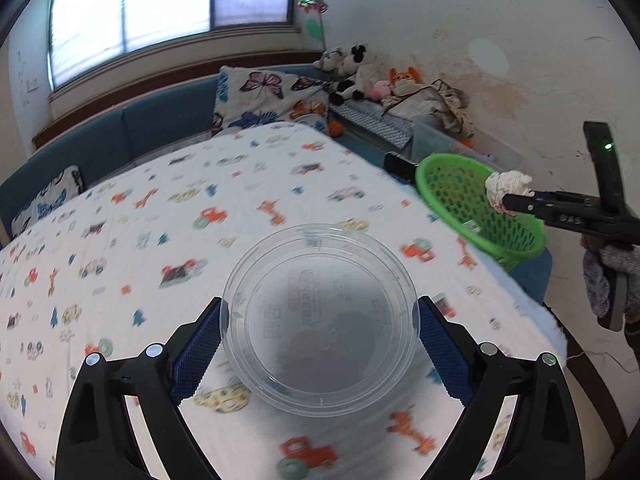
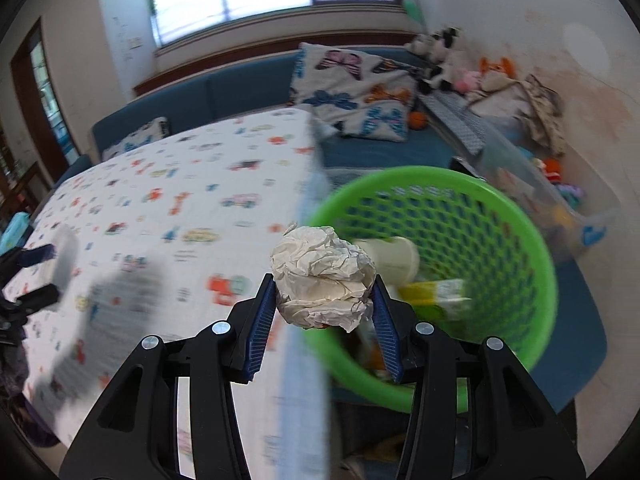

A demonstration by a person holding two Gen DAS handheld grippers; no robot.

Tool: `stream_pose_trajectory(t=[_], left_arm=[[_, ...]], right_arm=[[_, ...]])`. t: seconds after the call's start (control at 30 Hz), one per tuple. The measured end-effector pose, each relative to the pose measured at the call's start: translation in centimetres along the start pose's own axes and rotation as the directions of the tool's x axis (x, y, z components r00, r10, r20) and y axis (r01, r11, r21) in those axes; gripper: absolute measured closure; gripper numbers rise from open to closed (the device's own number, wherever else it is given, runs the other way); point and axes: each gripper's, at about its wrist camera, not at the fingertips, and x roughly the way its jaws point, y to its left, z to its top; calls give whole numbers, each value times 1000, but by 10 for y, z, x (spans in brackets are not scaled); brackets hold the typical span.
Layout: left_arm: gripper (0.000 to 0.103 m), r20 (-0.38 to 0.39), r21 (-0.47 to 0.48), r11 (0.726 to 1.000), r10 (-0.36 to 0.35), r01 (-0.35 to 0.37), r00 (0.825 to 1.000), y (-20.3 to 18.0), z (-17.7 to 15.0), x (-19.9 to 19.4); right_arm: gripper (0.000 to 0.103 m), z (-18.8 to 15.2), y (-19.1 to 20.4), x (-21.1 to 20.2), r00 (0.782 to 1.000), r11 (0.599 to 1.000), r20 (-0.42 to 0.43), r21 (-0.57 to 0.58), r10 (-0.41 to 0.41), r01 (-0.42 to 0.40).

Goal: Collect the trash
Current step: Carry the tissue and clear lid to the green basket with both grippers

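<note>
Patterned bedsheet fills the frame; at lower centre the left gripper clamps a clear tub. Rightward, the right gripper pinches a paper wad at the green basket rim. Carrying step; next, clear the rim and release.

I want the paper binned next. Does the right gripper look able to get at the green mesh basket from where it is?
Probably yes: the right gripper, shut on the crumpled white paper ball, hangs at the green mesh basket rim, nothing between.
</note>
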Motion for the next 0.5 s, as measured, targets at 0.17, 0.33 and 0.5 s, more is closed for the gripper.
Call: stream_pose_trajectory(t=[0.17, 0.33, 0.5], left_arm=[[13, 9, 27, 999, -27, 26, 1000, -22, 16, 6], [13, 11, 48, 997, -56, 55, 998, -45, 30, 15], [13, 6, 84, 993, -82, 81, 997, -70, 47, 28]], right_arm=[[54, -4, -37, 4, 998, 997, -17, 52, -57, 58], [52, -9, -61, 8, 996, 992, -29, 89, -86, 89], [40, -12, -79, 4, 995, 987, -22, 126, -98, 100]])
